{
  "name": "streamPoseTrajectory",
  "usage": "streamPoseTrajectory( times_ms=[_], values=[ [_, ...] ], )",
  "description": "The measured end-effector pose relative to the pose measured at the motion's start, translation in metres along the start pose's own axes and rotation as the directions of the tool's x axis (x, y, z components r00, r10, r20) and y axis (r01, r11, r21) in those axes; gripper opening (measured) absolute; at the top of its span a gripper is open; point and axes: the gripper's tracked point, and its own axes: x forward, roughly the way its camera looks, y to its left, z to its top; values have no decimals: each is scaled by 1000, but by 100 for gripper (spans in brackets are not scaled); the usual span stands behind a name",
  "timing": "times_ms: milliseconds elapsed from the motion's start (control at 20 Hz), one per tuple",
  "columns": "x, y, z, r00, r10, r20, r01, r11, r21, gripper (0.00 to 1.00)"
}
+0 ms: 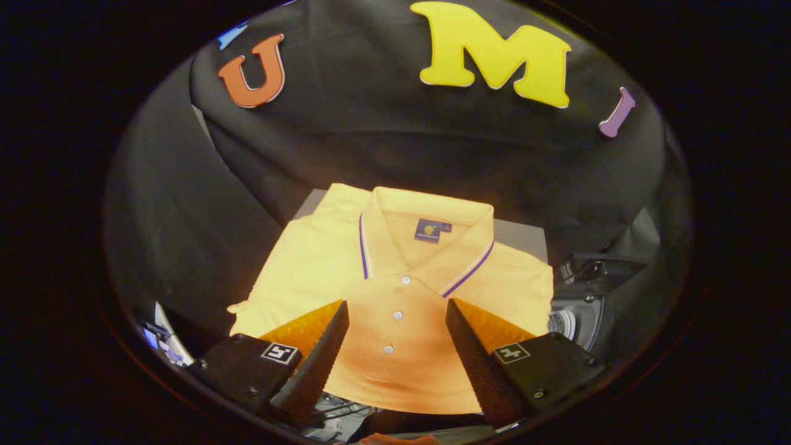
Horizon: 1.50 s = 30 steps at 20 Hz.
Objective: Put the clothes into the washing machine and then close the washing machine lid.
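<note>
1. I see my gripper (pixel 397 315) with its fingers (pixel 321 352) spread wide and nothing held between them.
2. A folded yellow polo shirt (pixel 395 296) lies flat on a grey table (pixel 522 238), collar pointing away from me.
3. The shirt's button placket sits in the gap between the fingers; its lower front lies under and between the fingertips, the collar just beyond them.
4. To the right of the shirt, just past the right finger, I make out a dark machine (pixel 584 309), possibly the washing machine; I cannot tell for sure.
</note>
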Motion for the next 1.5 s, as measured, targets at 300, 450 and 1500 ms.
streamPoseTrajectory(
  times_ms=[300, 450, 1500],
  values=[
    [26, 7, -11, 988, -16, -156, 18, 1000, 13, 99],
    [33, 4, -13, 981, -60, -186, 66, 997, 26, 99],
    [41, 9, -24, 963, -91, -255, 101, 995, 27, 93]
  ],
)
